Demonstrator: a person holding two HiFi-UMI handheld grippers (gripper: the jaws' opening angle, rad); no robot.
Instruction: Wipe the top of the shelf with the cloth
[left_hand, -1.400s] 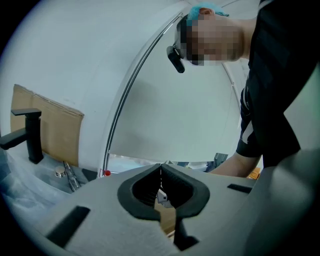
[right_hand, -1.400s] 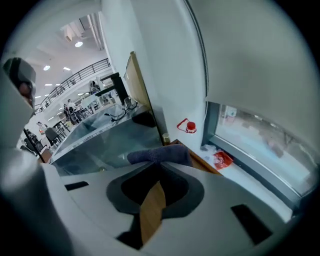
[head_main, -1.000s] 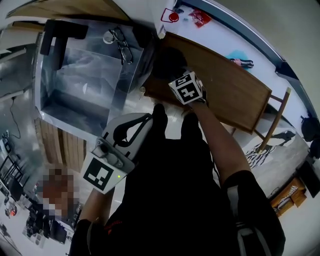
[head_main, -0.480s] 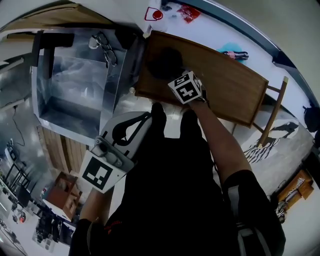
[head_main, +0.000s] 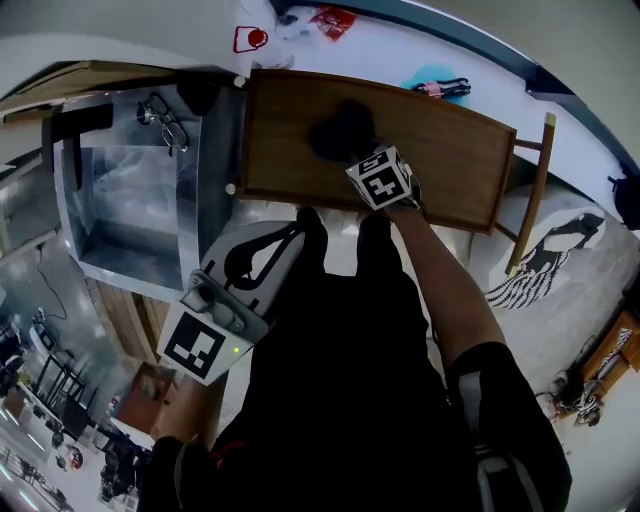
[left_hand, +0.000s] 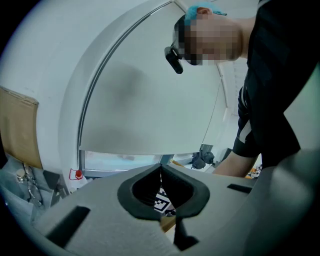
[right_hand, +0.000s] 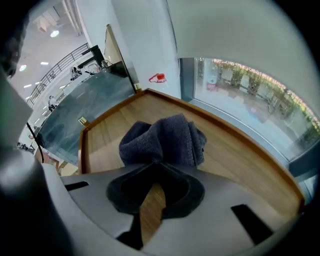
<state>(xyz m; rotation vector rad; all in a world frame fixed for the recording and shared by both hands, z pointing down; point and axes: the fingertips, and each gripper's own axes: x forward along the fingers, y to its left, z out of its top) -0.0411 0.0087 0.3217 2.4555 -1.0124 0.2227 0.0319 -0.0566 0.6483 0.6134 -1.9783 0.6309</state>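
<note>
Right tongs (right_hand: 159, 162) pinch the cloth (right_hand: 162, 140), bunched ahead on the shelf (right_hand: 235, 155); left tongs (left_hand: 161, 167) pressed together.

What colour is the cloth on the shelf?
The cloth is dark blue-grey, best in right gripper view.

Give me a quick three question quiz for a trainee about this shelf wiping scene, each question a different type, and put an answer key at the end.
1. Short answer: which gripper is shut on the dark cloth?
2. True or false: the left gripper has its jaws wide apart.
3. Multiple choice: the cloth rests on A) the wooden shelf top, B) a plate, C) a sink.

Key
1. The right gripper; the cloth bunches just past its tips.
2. False; its jaws are together with nothing between them.
3. A
</note>
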